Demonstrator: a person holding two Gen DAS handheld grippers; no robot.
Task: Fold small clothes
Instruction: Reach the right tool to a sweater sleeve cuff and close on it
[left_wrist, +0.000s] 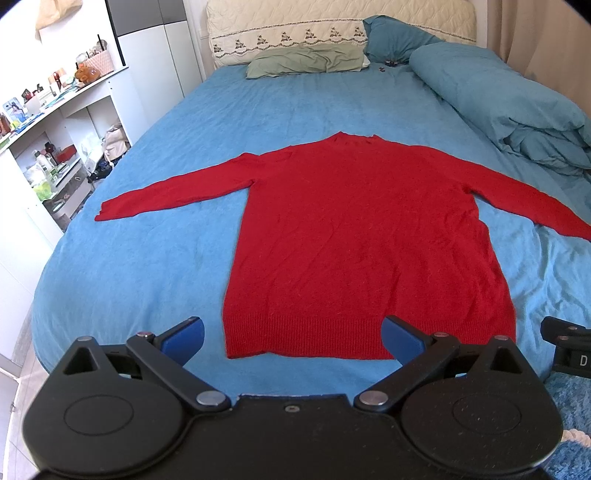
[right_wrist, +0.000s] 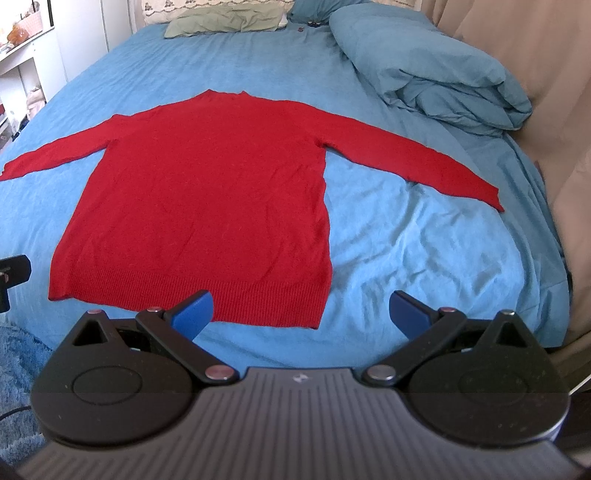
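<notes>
A red long-sleeved sweater (left_wrist: 354, 236) lies flat on the blue bed sheet (left_wrist: 147, 266), both sleeves spread out to the sides, hem toward me. It also shows in the right wrist view (right_wrist: 207, 199). My left gripper (left_wrist: 293, 338) is open and empty, hovering just before the hem's left part. My right gripper (right_wrist: 301, 312) is open and empty, just before the hem's right corner. Neither touches the sweater. Part of the right gripper shows at the left wrist view's right edge (left_wrist: 569, 347).
A rolled blue duvet (left_wrist: 509, 107) lies along the bed's right side. A green pillow (left_wrist: 306, 61) and a blue pillow (left_wrist: 395, 40) lie at the headboard. White shelves (left_wrist: 55, 140) with clutter stand left of the bed. A beige curtain (right_wrist: 535, 74) hangs at the right.
</notes>
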